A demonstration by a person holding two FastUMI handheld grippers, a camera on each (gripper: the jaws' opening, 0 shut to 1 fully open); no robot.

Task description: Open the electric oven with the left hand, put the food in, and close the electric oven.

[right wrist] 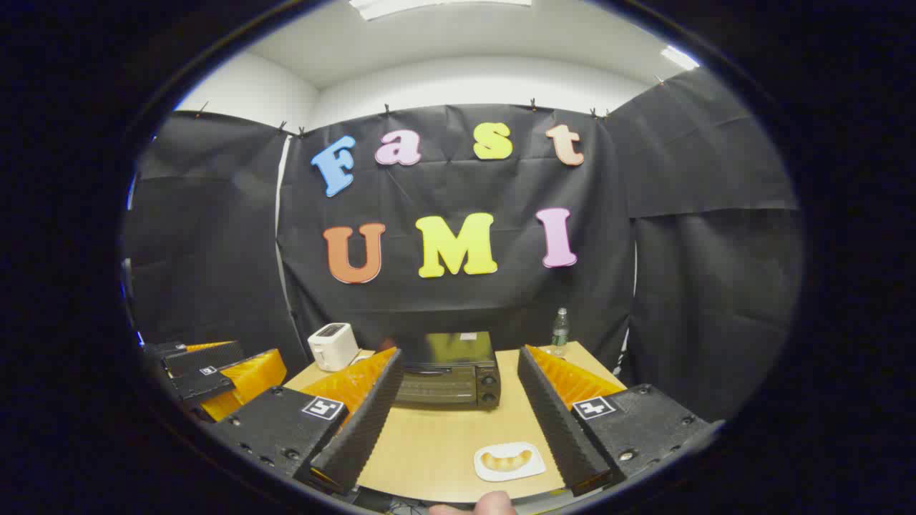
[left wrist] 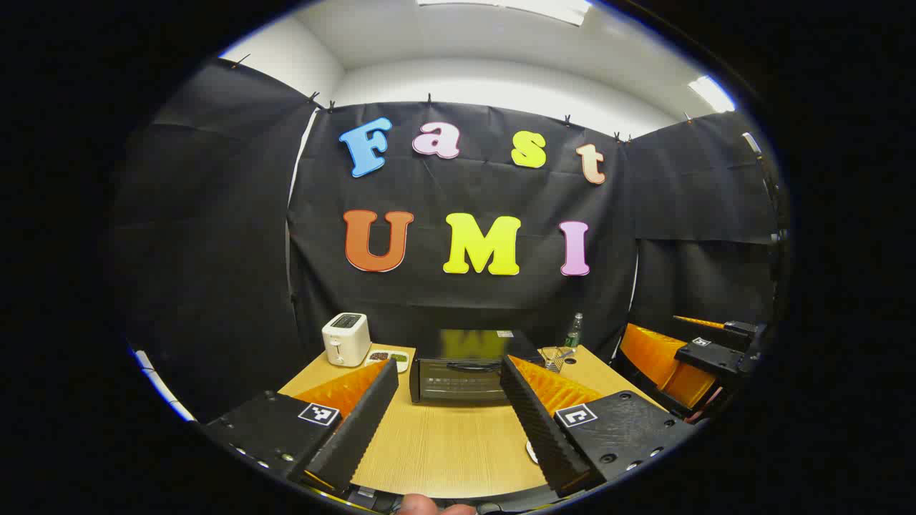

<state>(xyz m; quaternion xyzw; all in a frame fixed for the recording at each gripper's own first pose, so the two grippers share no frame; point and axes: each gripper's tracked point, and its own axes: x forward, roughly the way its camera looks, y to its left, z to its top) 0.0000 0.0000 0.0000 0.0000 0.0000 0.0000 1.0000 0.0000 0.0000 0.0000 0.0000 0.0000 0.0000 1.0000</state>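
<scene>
Counter [left wrist: 444, 450]: pale wood-grain laminate, rectangular, set against the black cloth wall. Electric oven [left wrist: 458, 375] sits at the back centre of it, boxy, black, glossy top that mirrors the wall, door shut with a bar handle across the upper front; right gripper view shows two round knobs on its right side panel. Can't see what's inside through the dark glass. White toaster [left wrist: 346, 339] to the oven's left, rounded plastic body, slot on top. Small white divided dish [left wrist: 390, 357] between toaster and oven, dark stuff in its compartments, too small to identify. Clear bottle [right wrist: 560, 332] upright at the back right corner, light cap in the right view. Clear glass cup [left wrist: 552, 357] near the oven's right side, something thin inside, can't tell what. Food: white shallow tray [right wrist: 509, 461] with rounded corners, near the front edge of the counter, holding one pale golden curved pastry [right wrist: 505, 458]; well apart from the oven. Left gripper [left wrist: 447, 418]: jaws apart, ridged faces, nothing between them, lined up on the oven front. Right gripper [right wrist: 458, 422]: jaws apart too, empty, above the counter with the tray just inside its right finger.
</scene>
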